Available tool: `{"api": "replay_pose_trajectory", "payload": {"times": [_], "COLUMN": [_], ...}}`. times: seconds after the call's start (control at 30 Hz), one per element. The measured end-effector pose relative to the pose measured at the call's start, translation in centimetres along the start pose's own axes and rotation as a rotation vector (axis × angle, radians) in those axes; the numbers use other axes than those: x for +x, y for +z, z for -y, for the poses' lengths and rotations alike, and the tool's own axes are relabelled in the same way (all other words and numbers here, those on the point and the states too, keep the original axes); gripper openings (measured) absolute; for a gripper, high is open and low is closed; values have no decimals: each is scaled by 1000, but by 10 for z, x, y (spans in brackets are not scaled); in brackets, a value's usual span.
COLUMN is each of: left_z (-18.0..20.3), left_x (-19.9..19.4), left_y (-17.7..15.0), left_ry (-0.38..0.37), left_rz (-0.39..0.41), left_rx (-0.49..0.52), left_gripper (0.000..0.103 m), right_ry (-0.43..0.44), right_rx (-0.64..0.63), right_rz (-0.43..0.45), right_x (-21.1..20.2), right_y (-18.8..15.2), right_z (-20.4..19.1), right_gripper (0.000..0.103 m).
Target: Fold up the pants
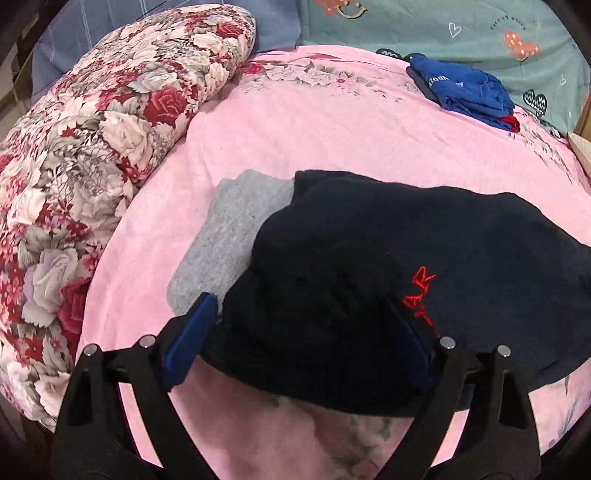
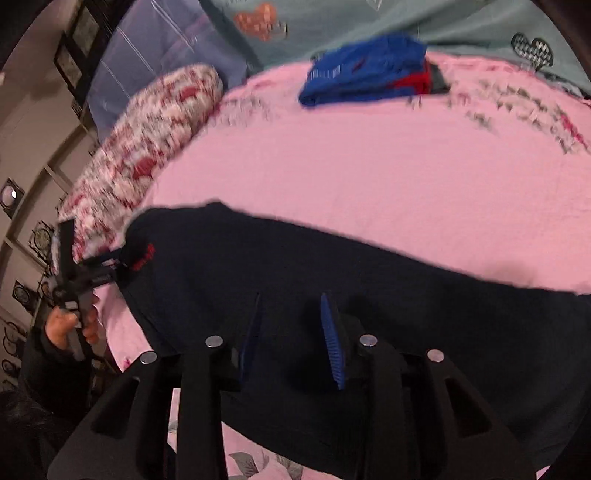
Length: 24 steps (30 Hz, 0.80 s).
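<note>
Dark navy pants (image 1: pixel 388 277) with red embroidered letters (image 1: pixel 421 295) lie folded on the pink bed sheet (image 1: pixel 314 140), partly over a folded grey garment (image 1: pixel 236 243). My left gripper (image 1: pixel 306 332) is open, its blue-padded fingers (image 1: pixel 192 339) straddling the near edge of the pants. In the right wrist view the pants (image 2: pixel 332 266) stretch across the sheet. My right gripper (image 2: pixel 291 339) is open a little, low over the dark cloth, with nothing clearly pinched. The left gripper (image 2: pixel 107 269) shows at the pants' left end.
A rolled floral quilt (image 1: pixel 92 155) lies along the left side. A folded blue and red garment pile (image 1: pixel 469 92) sits at the far right by a teal pillow (image 1: pixel 461 29). The right wrist view is motion-blurred.
</note>
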<state>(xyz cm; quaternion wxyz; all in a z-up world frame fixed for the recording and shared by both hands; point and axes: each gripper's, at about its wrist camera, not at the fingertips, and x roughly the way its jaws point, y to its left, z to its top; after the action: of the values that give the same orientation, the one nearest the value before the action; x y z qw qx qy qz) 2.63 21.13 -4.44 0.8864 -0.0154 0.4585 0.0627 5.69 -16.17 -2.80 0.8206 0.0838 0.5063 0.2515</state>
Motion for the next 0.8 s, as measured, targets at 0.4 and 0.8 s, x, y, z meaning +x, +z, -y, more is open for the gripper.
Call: {"api": "replay_pose_trajectory", "payload": {"times": [0.4,0.8], "left_z": [111,101], "left_x": [-45,17], "left_y": [-2,10], "left_ry": [-132,-180], "left_rz": [182,-25], "left_rx": [270,166], "left_gripper": [98,100], "right_ry": [322,541], "right_rx": [37,102], "right_rz": [-132,-497], "right_x": [83,121], "right_y": [136,131], "right_z": [-48,-75], "right_gripper": [70,71]}}
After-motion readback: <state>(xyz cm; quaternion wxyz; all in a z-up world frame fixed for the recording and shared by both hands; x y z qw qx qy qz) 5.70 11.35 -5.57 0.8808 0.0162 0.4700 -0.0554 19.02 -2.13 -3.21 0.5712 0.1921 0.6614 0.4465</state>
